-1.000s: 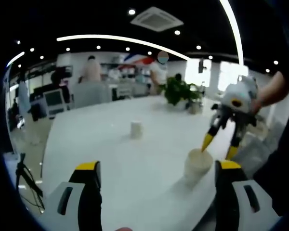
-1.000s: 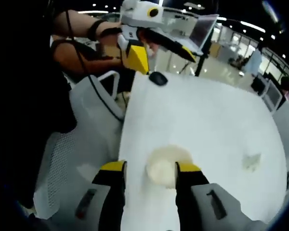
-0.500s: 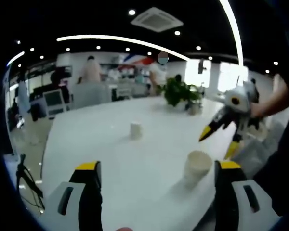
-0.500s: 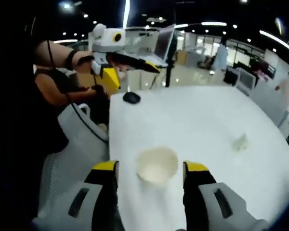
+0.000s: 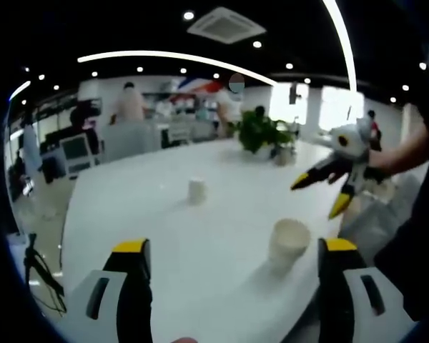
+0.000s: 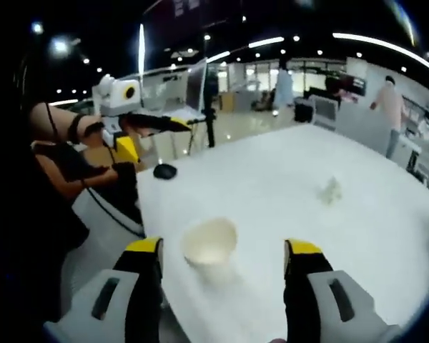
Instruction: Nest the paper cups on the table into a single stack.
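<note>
The near paper cup [image 6: 209, 242] is seen upright on the white table [image 6: 272, 193], ahead of the spread right gripper [image 6: 224, 251]. A far paper cup [image 5: 196, 190] stands well beyond the spread left gripper [image 5: 232, 250].

You see two plain cream paper cups [image 5: 289, 239] on a white table [image 5: 164, 236], between your yellow-tipped grey left gripper [image 5: 232, 246].
</note>
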The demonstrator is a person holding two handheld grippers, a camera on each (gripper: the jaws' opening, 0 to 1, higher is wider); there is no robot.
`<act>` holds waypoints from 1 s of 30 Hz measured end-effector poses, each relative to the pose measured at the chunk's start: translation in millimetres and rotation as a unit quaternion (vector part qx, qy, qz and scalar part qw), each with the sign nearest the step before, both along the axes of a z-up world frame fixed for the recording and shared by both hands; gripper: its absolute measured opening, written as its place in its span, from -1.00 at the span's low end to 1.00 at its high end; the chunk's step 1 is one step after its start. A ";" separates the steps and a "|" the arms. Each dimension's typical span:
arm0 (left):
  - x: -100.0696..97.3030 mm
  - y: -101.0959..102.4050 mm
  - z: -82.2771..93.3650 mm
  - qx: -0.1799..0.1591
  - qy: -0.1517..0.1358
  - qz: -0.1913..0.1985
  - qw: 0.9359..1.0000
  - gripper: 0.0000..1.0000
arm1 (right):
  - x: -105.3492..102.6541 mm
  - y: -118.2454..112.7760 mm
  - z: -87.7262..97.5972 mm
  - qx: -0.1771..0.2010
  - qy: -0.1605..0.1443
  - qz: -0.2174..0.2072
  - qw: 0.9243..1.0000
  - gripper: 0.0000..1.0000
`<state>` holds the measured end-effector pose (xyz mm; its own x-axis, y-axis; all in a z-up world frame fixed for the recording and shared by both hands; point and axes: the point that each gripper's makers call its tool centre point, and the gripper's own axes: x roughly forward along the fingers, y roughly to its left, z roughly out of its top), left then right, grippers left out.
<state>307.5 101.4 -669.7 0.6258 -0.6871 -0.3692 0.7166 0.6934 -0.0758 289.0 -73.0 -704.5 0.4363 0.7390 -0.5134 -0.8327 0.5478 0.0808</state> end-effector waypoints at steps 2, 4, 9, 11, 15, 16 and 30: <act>0.0 -0.4 0.0 -0.003 0.001 0.001 1.000 0.92 | 1.1 -3.9 0.6 0.010 0.003 -0.015 1.000 0.35; 0.6 0.0 -0.1 -0.004 0.001 0.002 1.000 0.92 | 1.5 -6.5 0.6 0.013 0.002 -0.022 1.000 0.37; 1.3 0.0 2.1 -0.003 -0.001 0.002 1.000 0.92 | 4.7 -13.0 3.2 0.017 -0.010 -0.041 0.999 0.52; 1.8 0.3 3.5 -0.003 -0.002 0.002 1.000 0.92 | 6.7 -15.7 3.3 0.018 -0.012 -0.052 0.998 0.58; 2.4 1.0 4.1 -0.004 -0.003 0.004 1.000 0.91 | 10.0 -22.0 2.2 0.018 -0.019 -0.071 0.997 0.70; 2.3 1.1 4.1 -0.006 -0.002 0.004 1.000 0.91 | 10.4 -23.3 1.8 0.018 -0.020 -0.074 0.997 0.72; 0.7 -0.2 1.3 -0.004 -0.001 0.004 1.000 0.91 | 11.6 -45.3 -3.5 0.024 -0.011 -0.117 0.993 1.00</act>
<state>308.2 101.2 -668.3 0.6313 -0.6856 -0.3625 0.7118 0.6978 -0.0801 300.6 -118.3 -708.0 0.6105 0.6393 -0.4675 -0.6844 0.7229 0.0947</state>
